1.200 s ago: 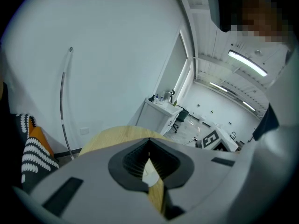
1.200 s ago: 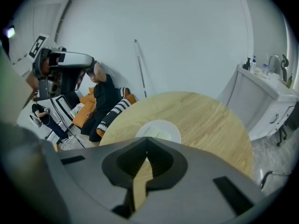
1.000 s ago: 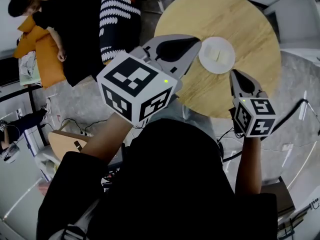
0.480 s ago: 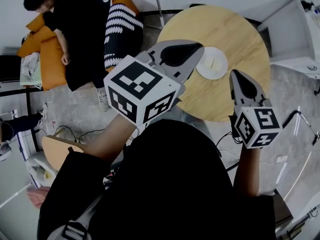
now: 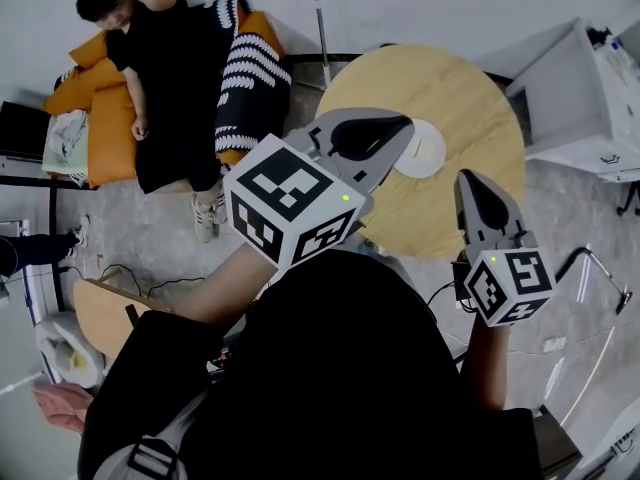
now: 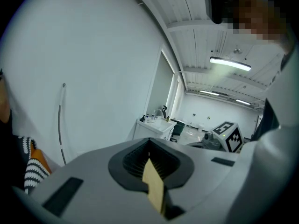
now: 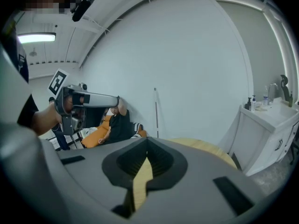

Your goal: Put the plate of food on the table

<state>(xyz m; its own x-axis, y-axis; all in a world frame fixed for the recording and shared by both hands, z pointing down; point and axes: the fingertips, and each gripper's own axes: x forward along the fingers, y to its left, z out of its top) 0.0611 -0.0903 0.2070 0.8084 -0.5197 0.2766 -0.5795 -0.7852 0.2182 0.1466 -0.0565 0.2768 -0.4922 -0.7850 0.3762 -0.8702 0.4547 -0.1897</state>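
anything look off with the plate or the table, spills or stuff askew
Nothing stands out. The white plate lies flat on the round wooden table, with the pale piece of food on it and no spill visible. The left gripper and the right gripper are both shut and hold nothing.

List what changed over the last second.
The head view drew back from the table: it and the plate look smaller. The left tongs and right tongs sank lower in that view. Nothing was gripped or released. The plate stayed on the table; both tongs stayed shut and empty.
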